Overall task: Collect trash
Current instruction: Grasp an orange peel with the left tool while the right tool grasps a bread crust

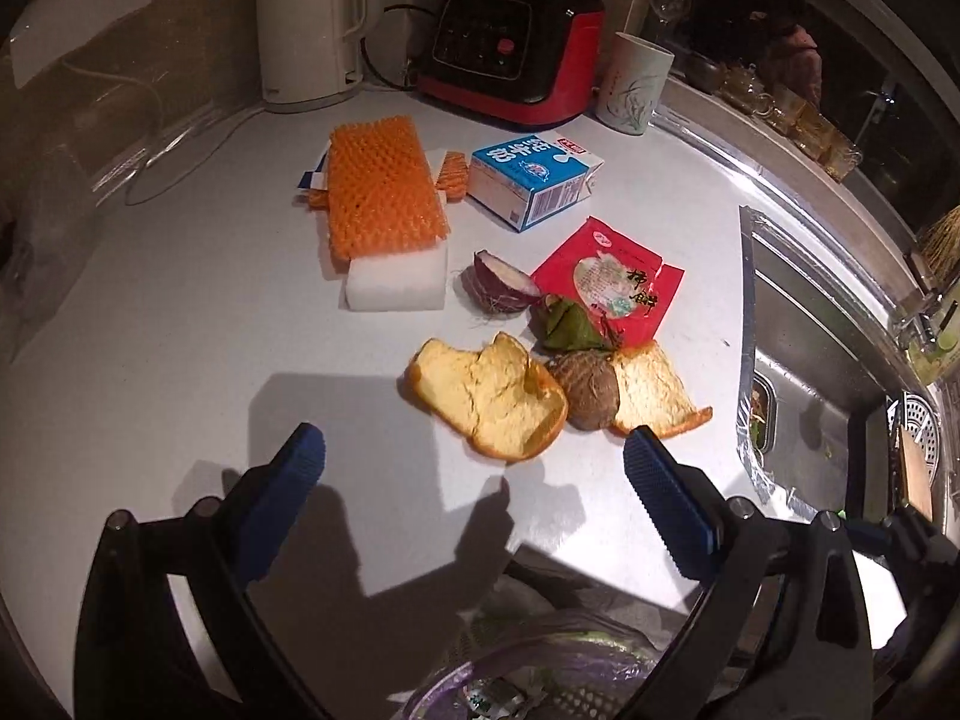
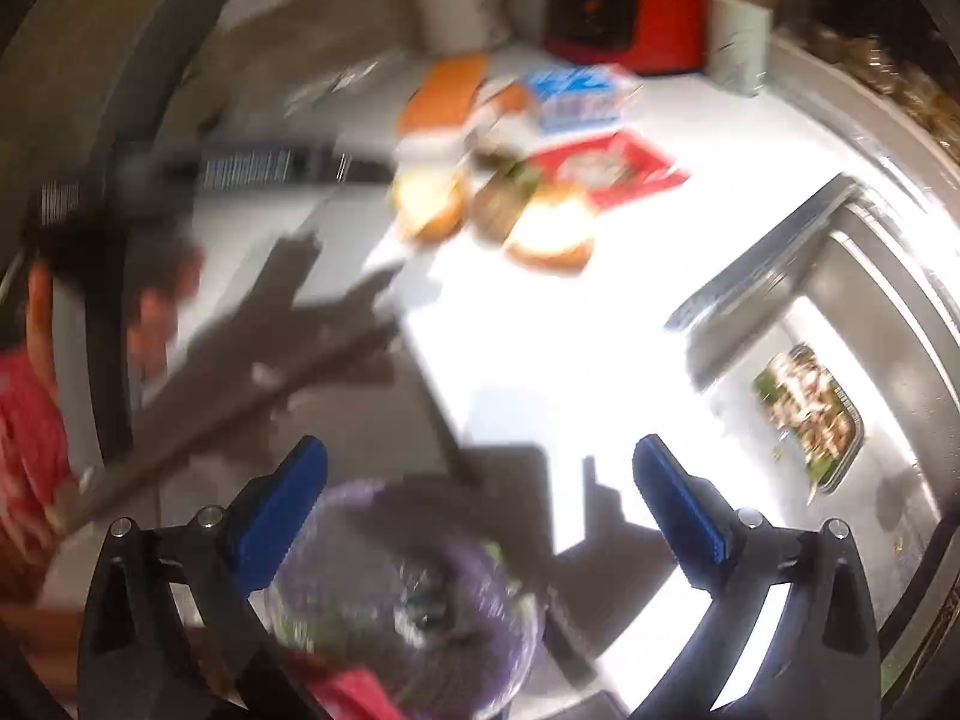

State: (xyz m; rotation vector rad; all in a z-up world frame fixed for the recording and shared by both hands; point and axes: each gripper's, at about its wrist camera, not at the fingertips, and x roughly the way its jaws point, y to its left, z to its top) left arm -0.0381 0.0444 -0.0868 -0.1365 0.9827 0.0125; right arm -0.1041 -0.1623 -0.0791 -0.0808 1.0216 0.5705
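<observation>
Trash is seen in a purple-lined bin (image 2: 414, 594) below the wide, empty right gripper (image 2: 480, 468); further off, past the wide, empty left gripper (image 1: 474, 456), peels (image 1: 489, 396), wrapper (image 1: 606, 282) and carton (image 1: 534, 180) lie on the counter (image 1: 180, 360)

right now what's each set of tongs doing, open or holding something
Left tongs: open, nothing between the fingers.
Right tongs: open, holding nothing.

Hard shadows, glaring countertop (image 2: 540, 330); right view motion-blurred, fisheye-warped edges
</observation>
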